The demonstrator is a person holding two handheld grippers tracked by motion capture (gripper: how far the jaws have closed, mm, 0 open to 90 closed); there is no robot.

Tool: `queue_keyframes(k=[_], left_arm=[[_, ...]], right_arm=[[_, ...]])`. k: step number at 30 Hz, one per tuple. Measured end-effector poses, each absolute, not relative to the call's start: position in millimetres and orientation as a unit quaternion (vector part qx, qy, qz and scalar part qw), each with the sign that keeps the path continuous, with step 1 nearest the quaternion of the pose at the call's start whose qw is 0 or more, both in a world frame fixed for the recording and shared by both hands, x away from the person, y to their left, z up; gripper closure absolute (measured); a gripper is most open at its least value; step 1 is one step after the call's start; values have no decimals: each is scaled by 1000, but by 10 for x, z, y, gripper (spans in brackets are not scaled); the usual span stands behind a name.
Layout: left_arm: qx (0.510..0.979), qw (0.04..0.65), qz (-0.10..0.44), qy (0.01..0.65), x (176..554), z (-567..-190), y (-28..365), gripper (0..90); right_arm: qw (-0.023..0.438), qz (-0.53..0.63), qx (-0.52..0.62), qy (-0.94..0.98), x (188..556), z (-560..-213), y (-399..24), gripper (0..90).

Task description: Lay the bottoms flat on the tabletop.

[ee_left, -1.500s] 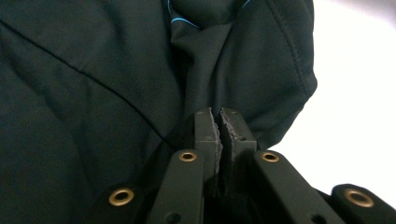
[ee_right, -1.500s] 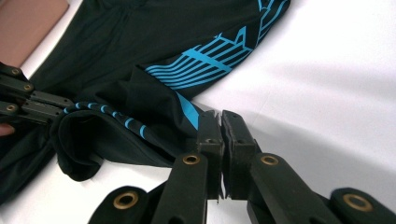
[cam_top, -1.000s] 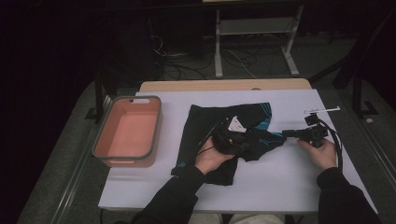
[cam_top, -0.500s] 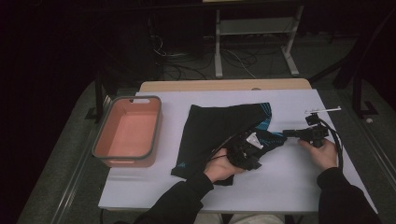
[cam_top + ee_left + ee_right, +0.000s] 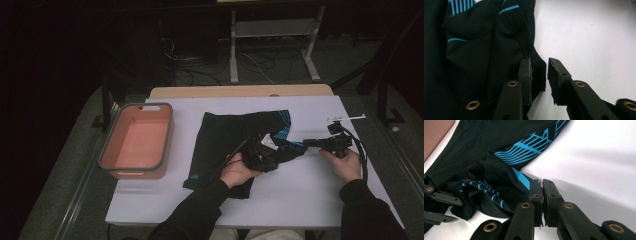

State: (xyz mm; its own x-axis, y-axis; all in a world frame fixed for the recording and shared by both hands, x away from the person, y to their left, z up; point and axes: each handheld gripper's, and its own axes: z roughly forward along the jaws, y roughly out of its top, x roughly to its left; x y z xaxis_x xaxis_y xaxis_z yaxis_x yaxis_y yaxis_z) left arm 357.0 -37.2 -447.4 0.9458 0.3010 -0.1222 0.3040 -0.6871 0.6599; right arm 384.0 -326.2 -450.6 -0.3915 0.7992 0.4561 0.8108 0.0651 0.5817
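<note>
Black shorts (image 5: 225,135) with blue stripes lie on the white table (image 5: 310,200), their right side bunched up. My left gripper (image 5: 267,152) rests on that bunch. Its jaws have just been closing, and a fold of the black cloth (image 5: 537,72) is pinched between the pads. My right gripper (image 5: 306,144) lies low at the shorts' right tip. It is shut on the blue-striped edge (image 5: 522,180), which runs into the gripper (image 5: 542,195). In the right gripper view, the left gripper (image 5: 439,205) is at the lower left, on the cloth.
A salmon bin (image 5: 137,140) with nothing in it stands at the table's left. Bare white tabletop lies to the right of the shorts and in front of them. A metal rack (image 5: 272,30) and cables (image 5: 200,65) are on the floor beyond the far edge.
My left hand has shifted a little to the right and toward the near edge on the shorts, gathering the cloth there. The right hand has stayed where it was.
</note>
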Motion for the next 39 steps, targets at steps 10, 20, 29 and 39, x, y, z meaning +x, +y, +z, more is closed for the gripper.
queue_keyframes(k=[10,20,29,39], left_arm=[[925,347,44,149,3508,-4488,-402,820],[897,398,-43,187,3465,-4339,-192,899],[876,428,-90,202,3400,-4286,90,900],[871,433,-140,184,3300,-4270,159,900]], right_arm=[[8,-402,-553,-729,3839,-4509,-3261,850],[9,-405,-550,-730,3818,-4495,-3274,850],[8,-417,-543,-729,3660,-4395,-3268,850],[0,-413,-541,-732,3334,-4278,-3253,850]])
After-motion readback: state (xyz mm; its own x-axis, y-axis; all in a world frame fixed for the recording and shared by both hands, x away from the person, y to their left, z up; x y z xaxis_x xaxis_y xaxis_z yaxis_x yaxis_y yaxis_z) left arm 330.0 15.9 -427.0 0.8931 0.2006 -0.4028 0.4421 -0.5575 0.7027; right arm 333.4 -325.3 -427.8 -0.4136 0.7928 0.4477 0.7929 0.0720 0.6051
